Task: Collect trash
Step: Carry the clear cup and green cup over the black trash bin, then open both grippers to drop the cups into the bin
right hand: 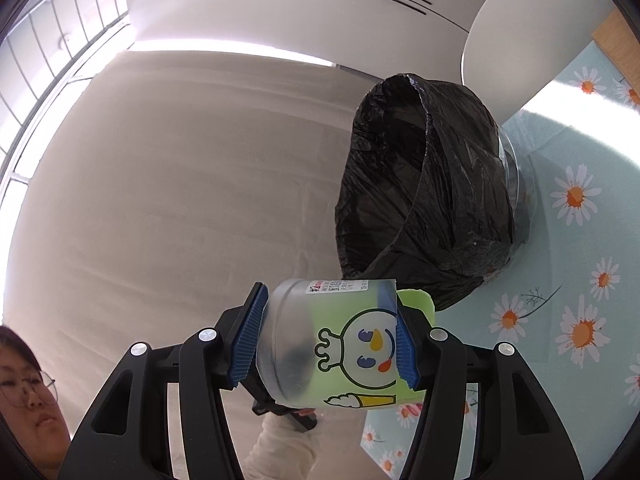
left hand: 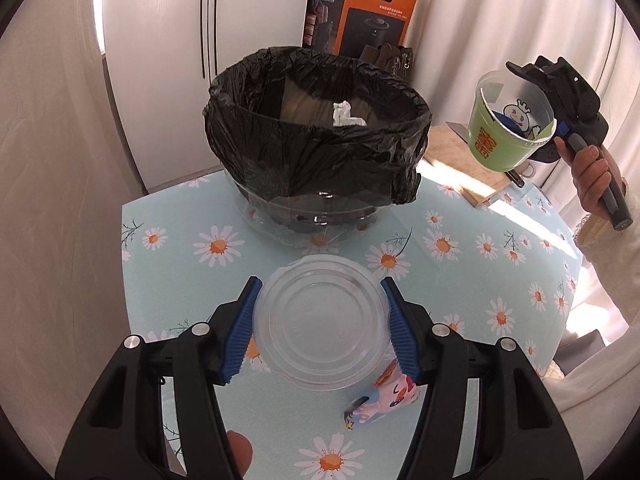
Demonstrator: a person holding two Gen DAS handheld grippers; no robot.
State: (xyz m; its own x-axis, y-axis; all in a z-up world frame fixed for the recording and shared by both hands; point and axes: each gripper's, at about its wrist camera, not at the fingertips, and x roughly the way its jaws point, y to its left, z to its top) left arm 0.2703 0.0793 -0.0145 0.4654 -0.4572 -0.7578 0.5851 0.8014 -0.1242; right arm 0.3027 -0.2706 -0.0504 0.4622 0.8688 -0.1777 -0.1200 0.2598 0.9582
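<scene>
My left gripper (left hand: 322, 330) sits low over the surface (left hand: 460, 280), pointed at the bin (left hand: 316, 136). Its fingers (left hand: 242, 336) are closed partway on a clear lid (left hand: 322, 326), one blue pad on each side of the rim; the lid is held flat, above the daisy cloth, just short of the bin. A printed wrapper (left hand: 380, 398) lies on the surface under the lid's near edge.

My right gripper (right hand: 326, 338) is up in the air, right of the bin, rolled well over so the bin looks tipped in its view. The right hand (left hand: 596, 178) grips the handle from below. Its fingers (right hand: 250, 338) clamp a green cup (right hand: 340, 344) across its body; the cup is tilted, mouth toward the bin (right hand: 428, 188).

Bin stands on the surface, lined with a black bag, a white tissue (left hand: 344, 116) inside.
</scene>
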